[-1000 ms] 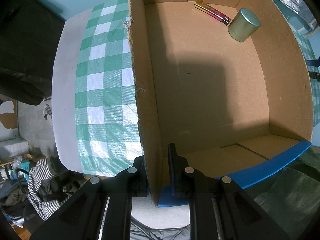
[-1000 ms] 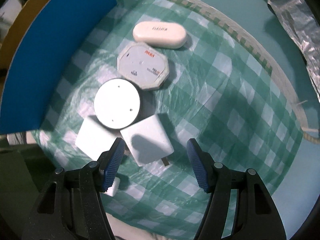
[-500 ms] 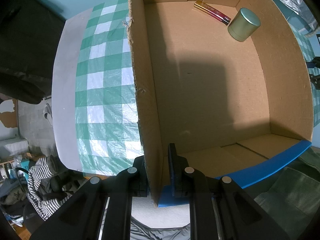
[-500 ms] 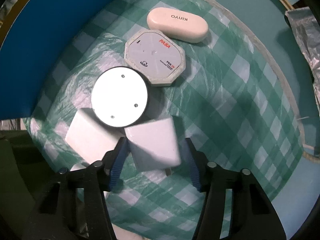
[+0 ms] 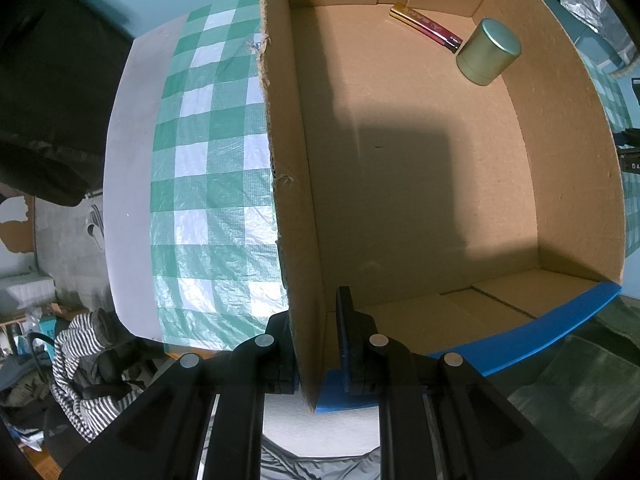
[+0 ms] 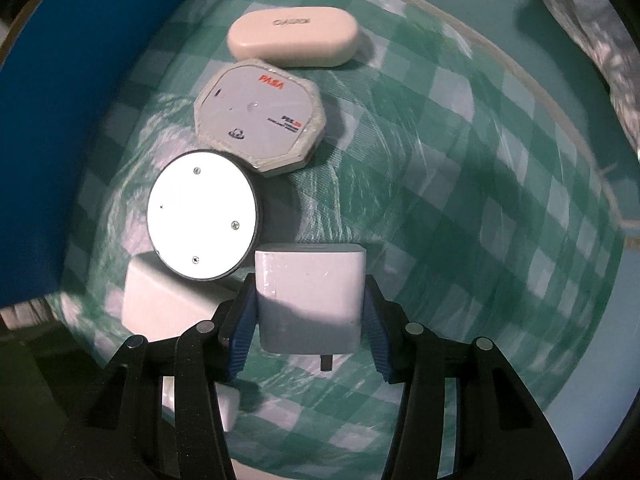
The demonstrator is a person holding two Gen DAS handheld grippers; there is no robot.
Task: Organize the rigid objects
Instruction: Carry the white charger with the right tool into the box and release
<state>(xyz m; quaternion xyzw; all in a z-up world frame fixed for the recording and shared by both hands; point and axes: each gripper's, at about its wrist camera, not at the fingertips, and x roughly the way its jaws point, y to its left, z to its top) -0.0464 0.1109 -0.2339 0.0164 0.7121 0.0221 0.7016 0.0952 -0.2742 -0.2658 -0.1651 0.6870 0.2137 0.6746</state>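
My left gripper (image 5: pixel 314 344) is shut on the near left wall of an open cardboard box (image 5: pixel 296 208). Inside the box, at the far right, lie a gold-and-maroon lighter (image 5: pixel 426 26) and a metal cylinder tin (image 5: pixel 488 52). My right gripper (image 6: pixel 308 320) is shut on a white square charger (image 6: pixel 310 296), held just above the green checked cloth (image 6: pixel 460 184). Ahead of it lie a round white disc (image 6: pixel 202 216), an octagonal white device marked PASA (image 6: pixel 260 118), and a cream oval case (image 6: pixel 294 36). Another white block (image 6: pixel 160 300) lies at the left, under the disc.
The blue outer side of the box (image 6: pixel 72 92) stands left of the objects in the right wrist view. A crinkled silver bag (image 6: pixel 580 20) lies at the far right. The table's left edge (image 5: pixel 120 184) drops to a cluttered floor.
My right gripper closed on the white charger and lifted it; the charger now sits square between the fingers. The left gripper and box have not moved.
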